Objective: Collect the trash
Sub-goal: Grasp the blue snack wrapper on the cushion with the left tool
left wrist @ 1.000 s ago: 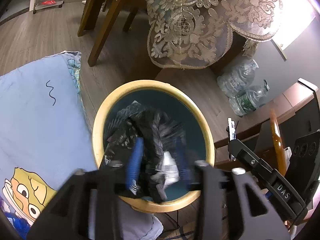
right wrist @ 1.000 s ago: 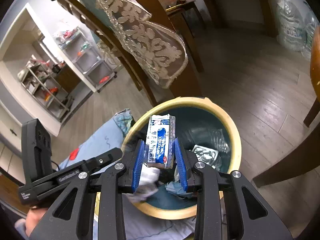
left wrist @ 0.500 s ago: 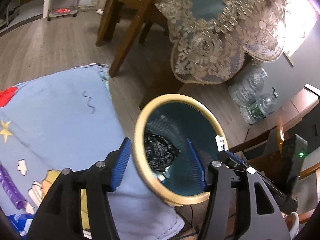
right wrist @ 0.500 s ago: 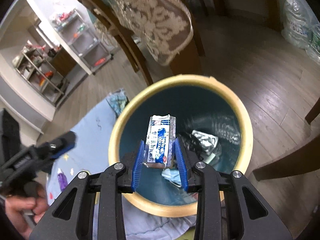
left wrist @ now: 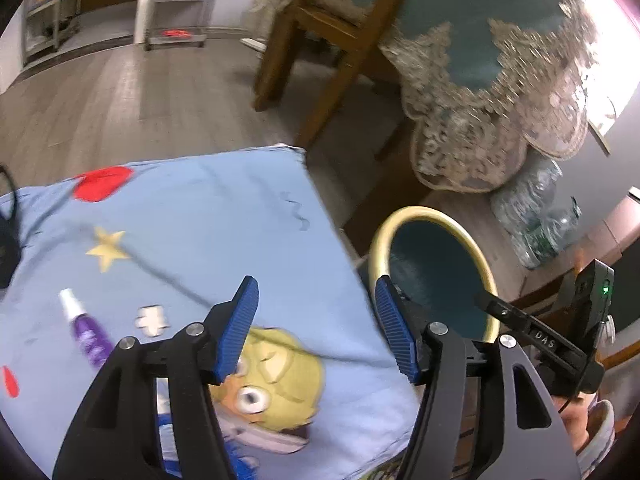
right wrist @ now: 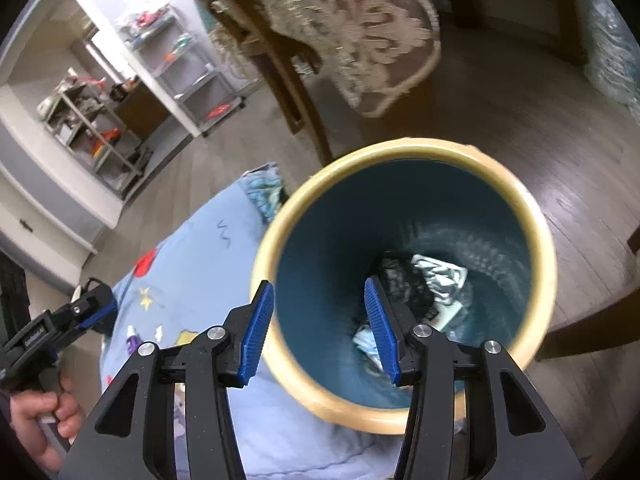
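Trash (right wrist: 436, 276) lies at the bottom of the bin (right wrist: 536, 240), right gripper (right wrist: 320, 320) released and empty above it, left gripper (left wrist: 316, 320) released over the bed (left wrist: 224, 216), presumably seeking another piece.

Pretty clearly someone's home, a dining/living area. There's wood plank flooring (left wrist: 120, 92), a wooden chair (left wrist: 320, 40) at 12 o'clock beside a table with a lace-trimmed tablecloth (left wrist: 492, 100), and a kid's cartoon blanket (left wrist: 200, 220) spread low. Cluttered storage shelves (right wrist: 88, 120) sit at 10 o'clock in the right wrist view.
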Tool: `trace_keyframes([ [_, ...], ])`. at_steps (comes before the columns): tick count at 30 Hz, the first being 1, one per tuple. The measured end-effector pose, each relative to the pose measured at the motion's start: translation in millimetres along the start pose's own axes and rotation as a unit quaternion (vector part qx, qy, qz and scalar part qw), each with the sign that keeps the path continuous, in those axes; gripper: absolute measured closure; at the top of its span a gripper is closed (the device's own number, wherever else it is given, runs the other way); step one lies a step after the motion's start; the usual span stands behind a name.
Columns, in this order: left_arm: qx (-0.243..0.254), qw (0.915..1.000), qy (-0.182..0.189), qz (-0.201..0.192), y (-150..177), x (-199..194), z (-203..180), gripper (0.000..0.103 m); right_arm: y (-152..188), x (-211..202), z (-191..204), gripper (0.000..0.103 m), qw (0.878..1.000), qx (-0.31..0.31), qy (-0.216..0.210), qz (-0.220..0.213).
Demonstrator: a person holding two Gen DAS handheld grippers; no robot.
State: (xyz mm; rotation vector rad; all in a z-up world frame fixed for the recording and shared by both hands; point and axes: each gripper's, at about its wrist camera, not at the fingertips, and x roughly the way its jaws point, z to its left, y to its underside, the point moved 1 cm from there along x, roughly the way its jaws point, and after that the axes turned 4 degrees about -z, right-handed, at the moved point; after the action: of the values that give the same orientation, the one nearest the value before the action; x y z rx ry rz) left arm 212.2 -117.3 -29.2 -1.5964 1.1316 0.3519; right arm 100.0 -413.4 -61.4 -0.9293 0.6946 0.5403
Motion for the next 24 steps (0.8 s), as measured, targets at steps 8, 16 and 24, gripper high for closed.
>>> trace_keyframes([
  [8,-0.021,0.9993,-0.029,-0.011,10.9,-42.9,49.9,0.035,10.4,13.3,40.3,0.051,0.999,-0.032,-0.028,0.022],
  [16,-0.014,0.9979,-0.063,0.001,41.3,-68.5,78.4,0.024,27.0,18.5,83.4,0.043,0.994,-0.091,-0.055,0.040],
  [24,0.023,0.9958,-0.074,0.049,77.8,-69.7,88.0,0.025,37.1,21.8,103.8,0.043,0.990,-0.107,-0.070,0.051],
])
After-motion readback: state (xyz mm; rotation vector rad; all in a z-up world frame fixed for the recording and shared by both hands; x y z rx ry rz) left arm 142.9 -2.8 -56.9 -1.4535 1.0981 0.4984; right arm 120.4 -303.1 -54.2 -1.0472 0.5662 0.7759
